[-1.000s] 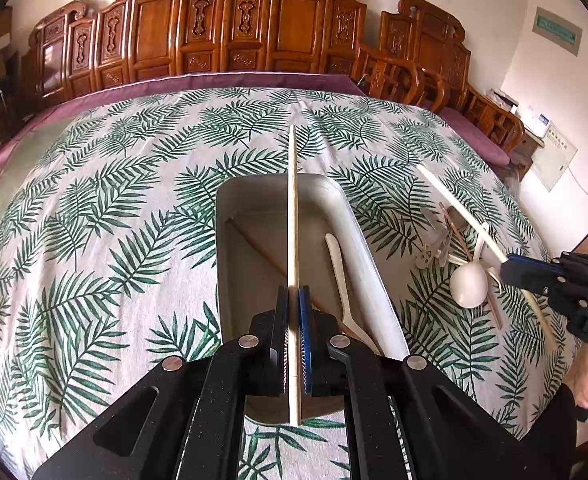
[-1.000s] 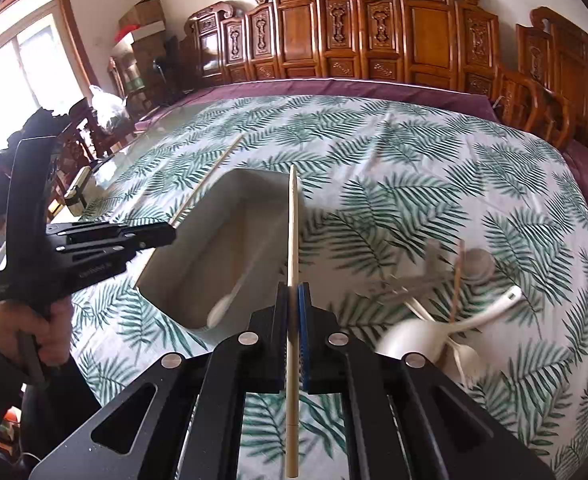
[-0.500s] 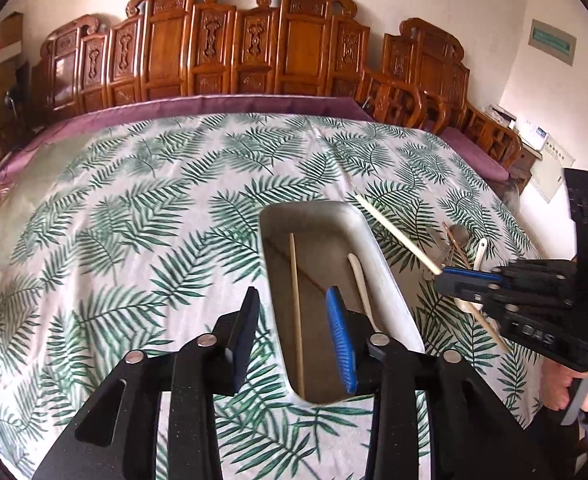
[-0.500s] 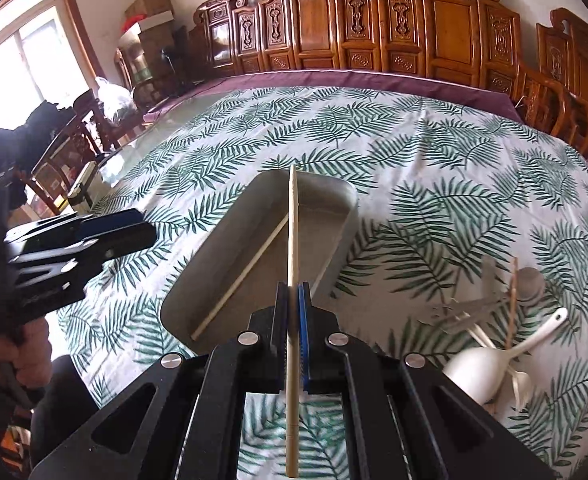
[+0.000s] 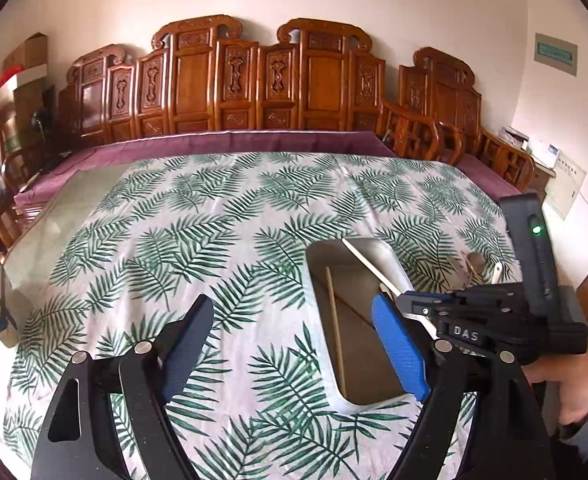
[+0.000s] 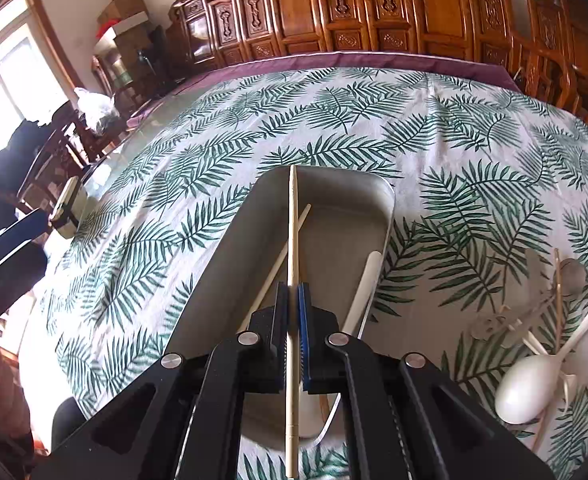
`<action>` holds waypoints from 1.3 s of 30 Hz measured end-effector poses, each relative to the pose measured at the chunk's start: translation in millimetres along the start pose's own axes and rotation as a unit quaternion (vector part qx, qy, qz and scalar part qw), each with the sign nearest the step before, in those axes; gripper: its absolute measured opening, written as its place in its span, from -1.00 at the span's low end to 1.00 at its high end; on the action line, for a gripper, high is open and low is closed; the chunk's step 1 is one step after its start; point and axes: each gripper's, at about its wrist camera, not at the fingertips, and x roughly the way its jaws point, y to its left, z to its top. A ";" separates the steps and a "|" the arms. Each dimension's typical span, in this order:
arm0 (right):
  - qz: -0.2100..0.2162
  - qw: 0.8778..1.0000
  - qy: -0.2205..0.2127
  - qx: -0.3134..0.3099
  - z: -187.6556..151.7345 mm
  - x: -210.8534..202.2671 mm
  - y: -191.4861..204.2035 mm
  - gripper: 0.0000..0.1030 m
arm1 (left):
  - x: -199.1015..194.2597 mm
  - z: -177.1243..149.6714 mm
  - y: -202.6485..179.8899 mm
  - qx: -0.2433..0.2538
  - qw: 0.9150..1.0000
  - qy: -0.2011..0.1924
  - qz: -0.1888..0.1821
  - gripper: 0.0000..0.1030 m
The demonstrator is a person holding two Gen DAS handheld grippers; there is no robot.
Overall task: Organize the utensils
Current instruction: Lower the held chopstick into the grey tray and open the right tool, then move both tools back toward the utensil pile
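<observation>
Left gripper (image 5: 294, 344) has just been opening, jaws wide now with nothing between them. Right gripper (image 6: 293, 320) is clamped tight on a pale chopstick (image 6: 293, 240) above the metal tray (image 6: 388, 216). Another chopstick (image 6: 282, 260) lies inside, and what looks like a spoon handle (image 6: 364, 288) too.

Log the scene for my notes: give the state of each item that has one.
Left claw: open, empty, jaws just widened.
Right claw: shut on a chopstick above the tray.
Tray: holds another chopstick and a white spoon.
Utensil pile: still loose on the tablecloth.
</observation>
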 end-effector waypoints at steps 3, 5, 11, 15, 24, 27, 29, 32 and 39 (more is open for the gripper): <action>0.000 1.000 0.005 0.016 3.9 9.3 -1.6 -0.88 | -3.0 0.2 4.4 -0.005 1.000 -0.003 0.003 0.53; -0.004 1.000 0.005 0.022 5.8 13.2 -2.0 -0.87 | -4.6 0.3 7.2 -0.007 1.000 -0.006 0.006 0.53; 0.002 1.000 -0.009 0.016 6.1 8.8 -0.5 -0.82 | -2.0 -0.1 8.9 -0.009 1.000 -0.003 0.005 0.53; 0.000 1.000 -0.016 0.004 0.5 -3.4 -5.0 -0.82 | -1.8 -2.5 3.4 -0.002 1.000 -0.001 0.003 0.53; -0.033 0.999 -0.032 -0.017 -28.0 -48.3 -27.7 -0.82 | -8.0 -6.8 -23.5 0.028 1.000 -0.001 -0.014 0.53; -0.045 0.998 -0.034 -0.020 -40.1 -65.0 -38.5 -0.83 | -11.0 -8.8 -35.7 0.039 0.999 -0.003 -0.023 0.53; -0.053 0.998 -0.034 -0.022 -47.6 -74.9 -45.1 -0.82 | -12.3 -11.0 -44.3 0.050 0.998 -0.003 -0.027 0.53; -0.062 0.997 -0.032 -0.020 -58.6 -91.7 -57.4 -0.83 | -14.1 -14.1 -56.0 0.063 0.997 -0.001 -0.034 0.53; -0.090 0.996 -0.024 -0.003 -85.2 -131.5 -98.2 -0.57 | -19.8 -7.9 -84.0 0.083 0.995 -0.001 -0.048 0.53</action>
